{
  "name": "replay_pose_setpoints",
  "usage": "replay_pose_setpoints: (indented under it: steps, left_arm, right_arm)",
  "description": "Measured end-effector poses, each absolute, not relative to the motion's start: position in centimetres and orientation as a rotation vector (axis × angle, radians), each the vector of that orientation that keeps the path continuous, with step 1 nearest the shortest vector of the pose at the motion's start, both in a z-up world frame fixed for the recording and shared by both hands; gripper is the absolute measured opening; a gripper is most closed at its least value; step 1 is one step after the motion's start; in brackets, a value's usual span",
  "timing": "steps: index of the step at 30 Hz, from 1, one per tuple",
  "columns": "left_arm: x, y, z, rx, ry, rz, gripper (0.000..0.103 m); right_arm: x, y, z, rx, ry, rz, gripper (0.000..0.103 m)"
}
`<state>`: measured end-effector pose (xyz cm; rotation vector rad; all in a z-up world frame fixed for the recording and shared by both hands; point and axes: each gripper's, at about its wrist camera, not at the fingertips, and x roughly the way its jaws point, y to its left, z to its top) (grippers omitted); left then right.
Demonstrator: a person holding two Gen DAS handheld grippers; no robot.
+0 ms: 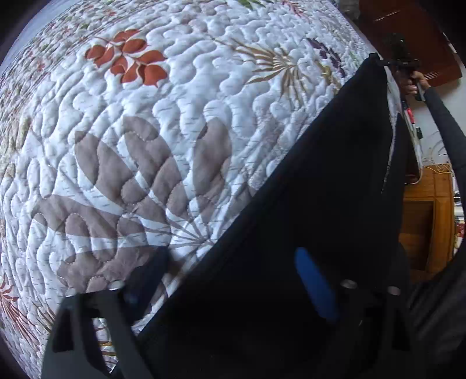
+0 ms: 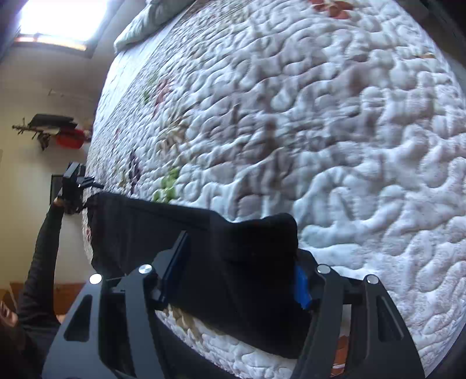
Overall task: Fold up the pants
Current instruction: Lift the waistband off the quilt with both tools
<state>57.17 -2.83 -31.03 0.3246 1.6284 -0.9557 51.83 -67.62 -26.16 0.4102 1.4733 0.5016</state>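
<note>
A: Pants (image 1: 305, 189) status?

B: Black, pulled into one taut band between the two grippers, across the near side of the floral quilt (image 1: 145, 131). Can't tell if the cloth touches the quilt.

A: Right gripper (image 2: 238, 262)?

B: Clamped on a bunched end. Fabric fills the gap from the black finger to the blue pad (image 2: 301, 284). From the left wrist cam it's far right, with a hand (image 1: 412, 83) in a dark sleeve (image 1: 445, 125) on the handle and the cloth hanging off its tip.

A: Left gripper (image 1: 227, 271)?

B: Grasping the other end. Its own view is blurred. The blue pad sits against the cloth and the left finger is just at the fabric edge, over the quilt. The right wrist cam shows it far left with the pants running straight up to its tip.

A: Anything else on the bed?

B: Pillow (image 2: 145, 20) at the far end, well apart from the pants.
</note>
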Motion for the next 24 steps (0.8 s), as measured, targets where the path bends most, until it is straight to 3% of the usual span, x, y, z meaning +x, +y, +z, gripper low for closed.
replay_pose_setpoints:
  steps: [2, 4, 7, 9, 17, 24]
  left_arm:
    - [57.4, -2.5, -30.9, 0.359, 1.641, -0.923, 0.032]
    - [57.6, -2.2, -30.9, 0.367, 1.671, -0.911, 0.015]
    - [56.8, -2.5, -30.5, 0.409, 1.678, -0.918, 0.011]
    - [55.9, -3.1, -30.0, 0.412, 1.662, -0.918, 0.009]
    - [53.1, -3.4, -28.3, 0.495, 1.55, -0.818, 0.005]
    - [46.1, -5.2, -20.7, 0.6, 1.359, -0.713, 0.005]
  right_arm:
    - [51.9, -67.7, -26.6, 0.405, 1.488, 0.497, 0.056]
    - [52.2, -67.8, -26.6, 0.418, 1.48, 0.486, 0.054]
    - [52.4, -67.2, -26.3, 0.403, 1.481, 0.503, 0.053]
    - [52.5, -66.9, -26.2, 0.389, 1.489, 0.499, 0.042]
    - [52.7, -65.9, -25.4, 0.332, 1.463, 0.479, 0.024]
    - [50.8, -64.0, -21.1, 0.209, 1.346, 0.421, 0.016]
